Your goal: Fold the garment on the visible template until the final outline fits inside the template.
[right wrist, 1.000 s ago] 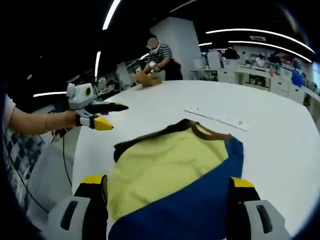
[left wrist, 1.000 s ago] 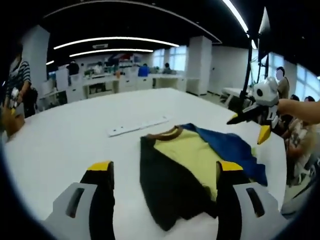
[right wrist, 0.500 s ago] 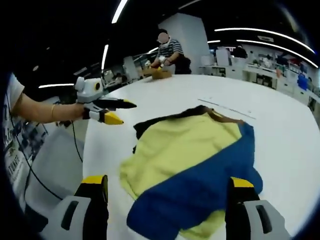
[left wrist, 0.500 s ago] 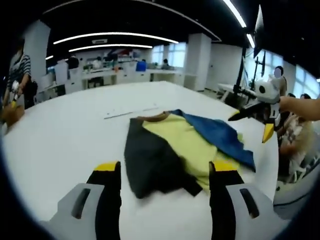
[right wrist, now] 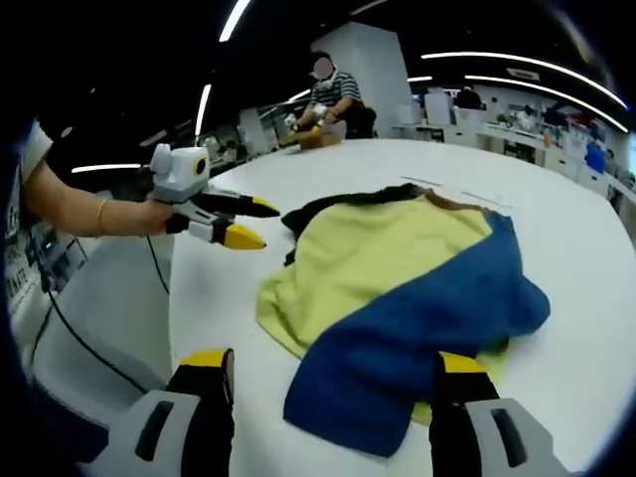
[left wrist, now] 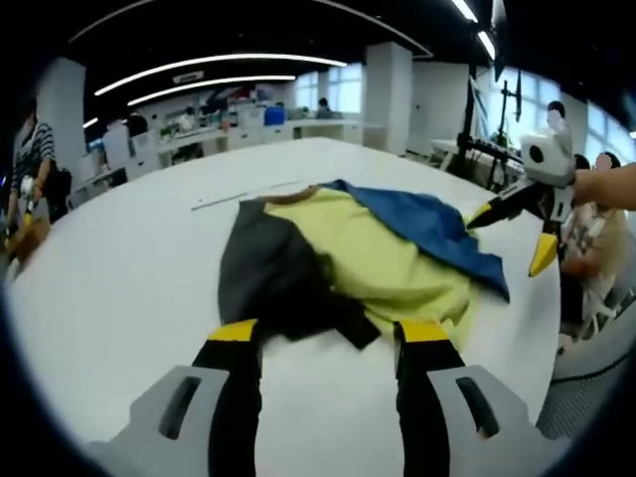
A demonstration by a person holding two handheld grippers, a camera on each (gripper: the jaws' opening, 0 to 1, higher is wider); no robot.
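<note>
In the left gripper view, the left hand-held gripper (left wrist: 328,343) is hovering spread at the bottom centre, just before the garment (left wrist: 348,263) lying mid-frame on the white table (left wrist: 119,288). In the right gripper view, the right hand-held gripper (right wrist: 333,373) is hanging spread at the bottom over the garment's (right wrist: 397,288) blue edge; the left one is showing at centre-left, jaws parted.

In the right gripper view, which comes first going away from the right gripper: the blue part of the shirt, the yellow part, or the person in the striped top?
From the right gripper:
1. Blue fabric section of the garment, just ahead, between the jaws.
2. Yellow fabric section, beyond it, toward the left.
3. Person in the striped top, far off behind the white table.
</note>
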